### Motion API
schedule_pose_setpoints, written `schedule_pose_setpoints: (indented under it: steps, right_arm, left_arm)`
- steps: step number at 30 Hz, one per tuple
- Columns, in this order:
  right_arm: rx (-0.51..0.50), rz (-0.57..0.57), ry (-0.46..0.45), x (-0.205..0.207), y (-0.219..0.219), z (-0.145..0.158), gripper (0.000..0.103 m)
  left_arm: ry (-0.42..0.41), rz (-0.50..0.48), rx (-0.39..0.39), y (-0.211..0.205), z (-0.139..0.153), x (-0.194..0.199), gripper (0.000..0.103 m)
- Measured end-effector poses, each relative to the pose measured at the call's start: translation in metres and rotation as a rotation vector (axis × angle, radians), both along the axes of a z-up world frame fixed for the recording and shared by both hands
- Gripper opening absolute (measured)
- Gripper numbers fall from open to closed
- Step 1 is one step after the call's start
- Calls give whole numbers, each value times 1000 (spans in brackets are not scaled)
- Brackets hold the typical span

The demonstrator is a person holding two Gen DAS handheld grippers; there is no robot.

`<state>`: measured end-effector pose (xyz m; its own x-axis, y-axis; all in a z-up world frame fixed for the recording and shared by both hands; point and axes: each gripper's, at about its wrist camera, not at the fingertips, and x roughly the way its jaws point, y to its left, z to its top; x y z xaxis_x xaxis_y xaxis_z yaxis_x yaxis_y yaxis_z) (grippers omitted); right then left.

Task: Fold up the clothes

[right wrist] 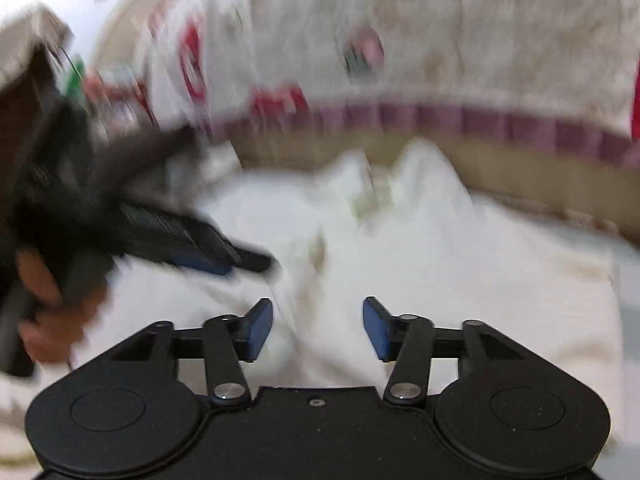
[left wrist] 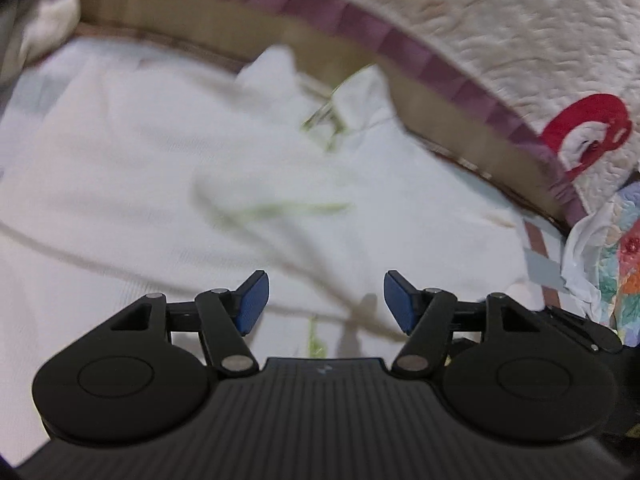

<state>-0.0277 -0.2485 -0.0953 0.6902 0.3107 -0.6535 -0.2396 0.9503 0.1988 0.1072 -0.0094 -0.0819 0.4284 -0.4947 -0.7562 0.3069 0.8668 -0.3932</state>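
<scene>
Through my left wrist camera I look down at a white garment (left wrist: 168,184) spread across the surface, with pale green stitching (left wrist: 296,208) running over it and two points of what looks like a collar (left wrist: 276,68) standing up at its far edge. My left gripper (left wrist: 326,300) hangs above the cloth with its blue pads (left wrist: 252,300) spread apart and nothing between them; the fabric I see in the gap lies below, not pinched. Beyond the garment runs a tan band (left wrist: 248,28), then a quilted cream bedcover (left wrist: 500,40) with a mauve pleated border (left wrist: 360,20) and a red appliqué ring (left wrist: 584,128). At the right edge some crumpled white cloth (left wrist: 580,256) lies beside a bright floral patch.

The right wrist view is heavily blurred. My right gripper (right wrist: 318,328) is also released, its pads well apart over the same white garment (right wrist: 460,248), gripping nothing. At the left of that view I see the other gripper (right wrist: 192,240) side-on, held in a hand (right wrist: 52,280), too smeared to read its fingers from there.
</scene>
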Motion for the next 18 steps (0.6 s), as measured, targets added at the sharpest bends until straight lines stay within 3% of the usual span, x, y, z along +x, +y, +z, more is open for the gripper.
schedule_pose_setpoints:
  steps: [2, 4, 8, 13, 18]
  right_arm:
    - [-129, -12, 71, -3, -7, -10, 56]
    - [-266, -16, 79, -7, -14, -13, 56]
    - [-375, -60, 96, -13, -34, -10, 56]
    - [-263, -173, 154, 3, -71, -27, 55]
    - [-221, -157, 106, -3, -70, -13, 56]
  left_arm:
    - [12, 5, 12, 4, -8, 2, 63]
    - [14, 11, 17, 7, -11, 5, 63]
    - [-4, 18, -15, 3, -6, 8, 63]
    - [-20, -22, -4, -32, -3, 3, 70]
    - [-18, 13, 101, -56, -20, 12, 72]
